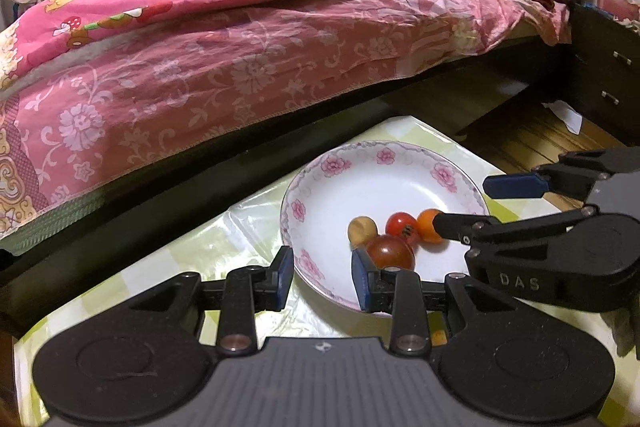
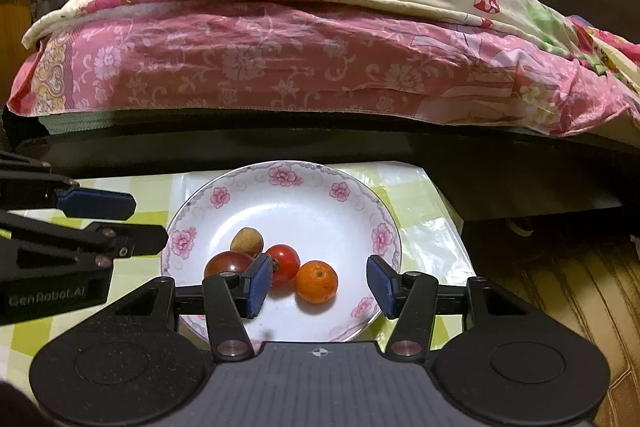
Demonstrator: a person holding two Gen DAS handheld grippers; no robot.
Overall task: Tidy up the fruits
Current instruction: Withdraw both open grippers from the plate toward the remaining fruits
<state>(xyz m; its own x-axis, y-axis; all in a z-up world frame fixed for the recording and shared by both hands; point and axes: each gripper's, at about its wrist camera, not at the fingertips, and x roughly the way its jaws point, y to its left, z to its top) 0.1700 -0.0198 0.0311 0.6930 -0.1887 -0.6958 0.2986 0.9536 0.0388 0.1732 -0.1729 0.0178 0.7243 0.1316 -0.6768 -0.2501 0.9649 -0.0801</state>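
I have both tools spread and empty over the floral plate (image 2: 384, 223) on the table, right tool (image 2: 318, 289) around the orange (image 2: 316, 281), left tool (image 1: 322, 277) at the rim, and all four fruits (orange, tomato (image 2: 285, 261), dark plum (image 2: 228, 263), brown longan (image 2: 247, 241)) already sit inside, so little seems left.

One plate (image 2: 384, 223) holds four fruits: orange (image 2: 316, 281), tomato (image 2: 285, 262), brown fruit (image 2: 247, 241), dark-red fruit (image 2: 227, 263).

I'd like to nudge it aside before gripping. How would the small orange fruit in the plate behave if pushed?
The orange fruit looks round, so it would probably roll across the plate, whose smooth glazed surface offers little friction. It sits near the red fruit, so it may bump that.
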